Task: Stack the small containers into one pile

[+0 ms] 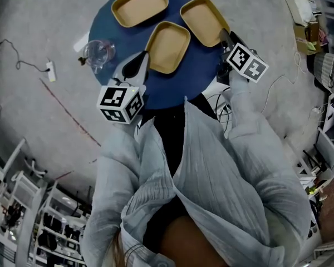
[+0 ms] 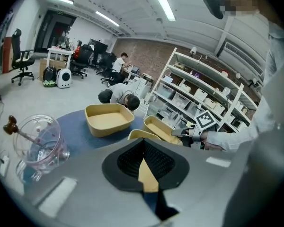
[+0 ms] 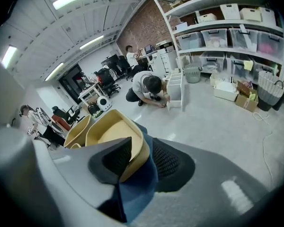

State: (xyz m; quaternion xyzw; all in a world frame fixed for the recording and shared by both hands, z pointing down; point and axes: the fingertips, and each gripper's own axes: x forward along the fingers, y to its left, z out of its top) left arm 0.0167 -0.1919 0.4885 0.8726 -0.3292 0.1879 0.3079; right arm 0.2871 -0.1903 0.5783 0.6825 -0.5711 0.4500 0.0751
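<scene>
The right claw [image 3: 142, 148] straddles the near rim of the right tray [image 3: 111, 131], one jaw inside and one outside, half-open and not yet pinching. The middle tray [image 1: 168, 46] lies just left on the tabletop [image 1: 195, 65]. The left claw [image 2: 143, 145], closed and empty, hovers at its left.

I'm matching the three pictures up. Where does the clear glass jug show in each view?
Head view: clear glass jug at the left edge of the blue table.
Left gripper view: lower left, on the table.
Right gripper view: not in it.
Shared landmark: the blue table, in all three.
</scene>
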